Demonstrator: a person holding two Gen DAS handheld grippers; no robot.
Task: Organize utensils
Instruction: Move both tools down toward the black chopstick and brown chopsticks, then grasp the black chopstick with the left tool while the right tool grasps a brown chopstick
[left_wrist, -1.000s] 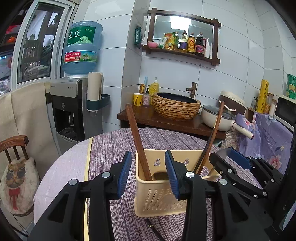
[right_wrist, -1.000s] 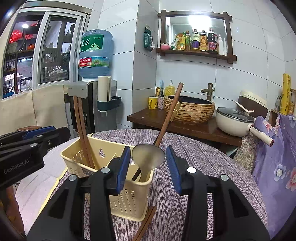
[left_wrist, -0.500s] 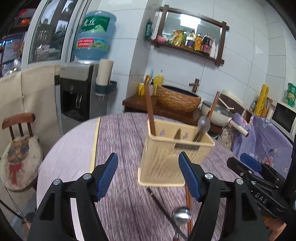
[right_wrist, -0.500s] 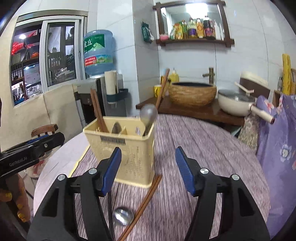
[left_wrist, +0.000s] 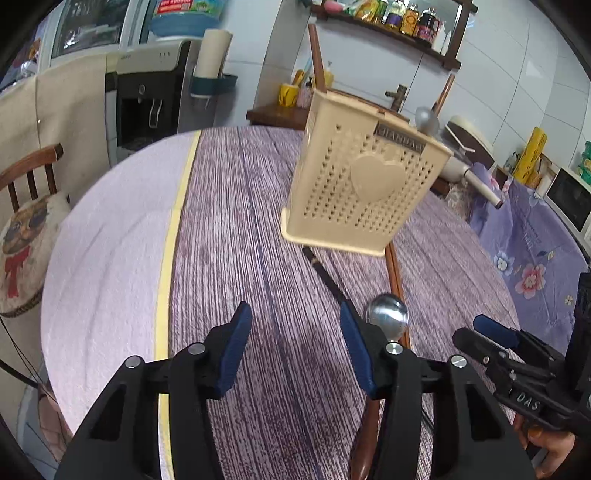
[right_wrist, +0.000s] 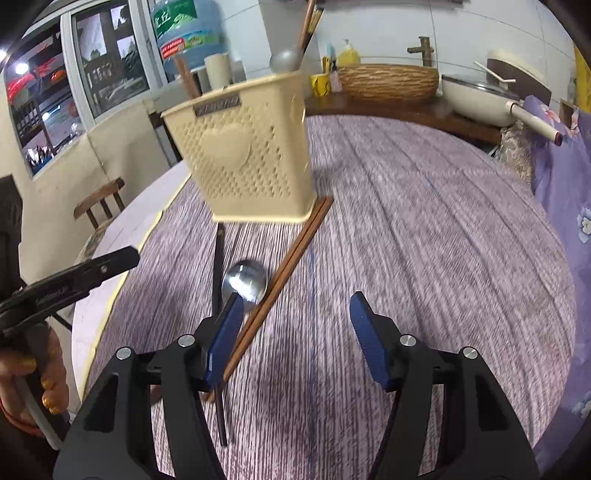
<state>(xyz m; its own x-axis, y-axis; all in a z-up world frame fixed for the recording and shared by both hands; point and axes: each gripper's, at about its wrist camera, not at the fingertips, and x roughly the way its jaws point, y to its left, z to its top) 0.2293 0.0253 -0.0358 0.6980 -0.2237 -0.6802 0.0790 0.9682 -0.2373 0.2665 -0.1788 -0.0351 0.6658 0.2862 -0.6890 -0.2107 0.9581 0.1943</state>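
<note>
Both tongs point steeply down over a round worktop (left_wrist: 229, 206) laid with a purple striped cloth. The left tongs (left_wrist: 295, 345) have a clear gap between their blue pads, closing now, with only cloth between them. The right tongs (right_wrist: 295, 334) stand wider apart and grip nothing; their left pad lies over a pair of brown chopsticks (right_wrist: 291, 266) on the cloth.

A hand (right_wrist: 35, 380) with yellow-painted nails holds the left tool at the edge of the right wrist view. The right tool shows at the lower right of the left wrist view, and its side reads "DAS".

The cream perforated utensil holder (left_wrist: 365, 184) stands toward the far side of the worktop, a raised heart on its front and a small dark label near its rim, too blurred to read. Chopsticks and a spoon bowl rise from it. Nearer the tongs lie a metal spoon (right_wrist: 244, 282), the brown chopsticks with one end touching the holder's base, and a thin dark chopstick (right_wrist: 218, 280).

Behind are white tiled walls, a water dispenser (left_wrist: 147, 96) with a blue bottle, a wooden chair (left_wrist: 31, 181), a woven basin (right_wrist: 388, 79) and a shelf of bottles (left_wrist: 402, 20).
</note>
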